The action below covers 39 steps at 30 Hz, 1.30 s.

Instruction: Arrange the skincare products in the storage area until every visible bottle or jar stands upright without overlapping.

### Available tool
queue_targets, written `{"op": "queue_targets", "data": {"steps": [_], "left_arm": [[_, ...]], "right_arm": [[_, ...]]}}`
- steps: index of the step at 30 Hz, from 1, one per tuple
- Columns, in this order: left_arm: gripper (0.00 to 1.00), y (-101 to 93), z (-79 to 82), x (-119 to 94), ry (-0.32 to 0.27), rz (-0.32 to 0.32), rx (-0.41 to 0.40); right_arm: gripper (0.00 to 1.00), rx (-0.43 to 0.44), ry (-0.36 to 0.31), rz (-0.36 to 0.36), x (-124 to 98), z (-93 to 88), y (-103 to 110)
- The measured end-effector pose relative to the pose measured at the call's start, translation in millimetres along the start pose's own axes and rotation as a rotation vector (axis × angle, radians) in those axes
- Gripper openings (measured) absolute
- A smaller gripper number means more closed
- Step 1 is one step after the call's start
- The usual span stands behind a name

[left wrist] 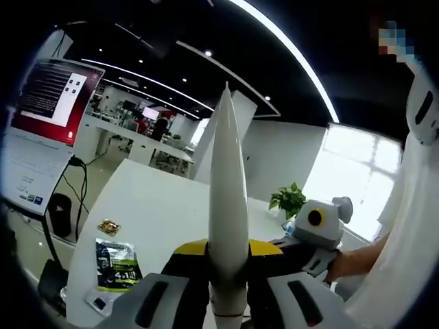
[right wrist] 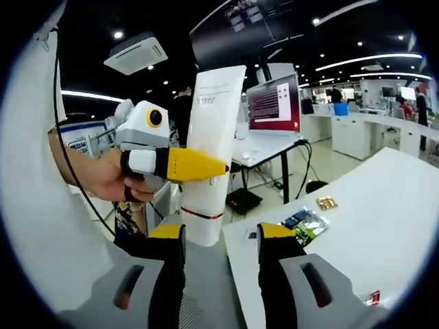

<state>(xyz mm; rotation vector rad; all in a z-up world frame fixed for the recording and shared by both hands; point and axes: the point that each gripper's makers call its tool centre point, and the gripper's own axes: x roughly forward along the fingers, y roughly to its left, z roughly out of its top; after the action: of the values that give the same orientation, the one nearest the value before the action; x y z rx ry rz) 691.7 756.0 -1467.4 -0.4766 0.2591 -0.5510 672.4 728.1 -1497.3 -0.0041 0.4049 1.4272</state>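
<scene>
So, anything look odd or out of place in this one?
Yes. The white tube is held up in the air, clamped by the left tongs, away from the white table. A green packet lies flat near the table's edge.

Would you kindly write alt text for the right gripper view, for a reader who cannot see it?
A white tube stands upright, pinched by the yellow-tipped fingers of the left gripper, which a hand holds. The right gripper hangs open just below it, beside a white table with a few small packets.
</scene>
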Motion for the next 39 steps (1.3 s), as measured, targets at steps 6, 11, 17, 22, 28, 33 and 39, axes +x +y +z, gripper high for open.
{"op": "queue_targets", "data": {"steps": [6,11,17,22,28,33,39], "left_arm": [[0.18,7.9,1.2,6.1,-0.007,-0.022,-0.005],[0.18,6.8,-17.3,16.0,0.061,-0.040,0.074],[0.18,-2.8,-32.6,30.0,0.121,-0.065,0.183],[0.18,-4.5,-36.0,35.8,0.147,-0.072,0.234],[0.19,-1.5,-42.7,38.6,0.172,-0.081,0.270],[0.19,-0.2,-46.8,40.7,0.179,-0.098,0.317],[0.21,-1.8,-49.9,45.5,0.156,-0.115,0.380]], "right_arm": [[0.42,0.027,-0.019,-0.075,-15.7,33.2,-8.2],[0.44,0.062,-0.063,-0.141,-15.1,66.2,-21.1],[0.48,0.147,-0.058,-0.184,4.4,76.6,-26.2],[0.46,0.225,-0.042,-0.195,16.5,69.5,-21.0],[0.38,0.243,0.009,-0.277,21.0,56.1,-24.1],[0.33,0.252,0.000,-0.330,16.8,51.8,-28.0],[0.31,0.198,0.001,-0.358,13.4,49.6,-28.1]]}}
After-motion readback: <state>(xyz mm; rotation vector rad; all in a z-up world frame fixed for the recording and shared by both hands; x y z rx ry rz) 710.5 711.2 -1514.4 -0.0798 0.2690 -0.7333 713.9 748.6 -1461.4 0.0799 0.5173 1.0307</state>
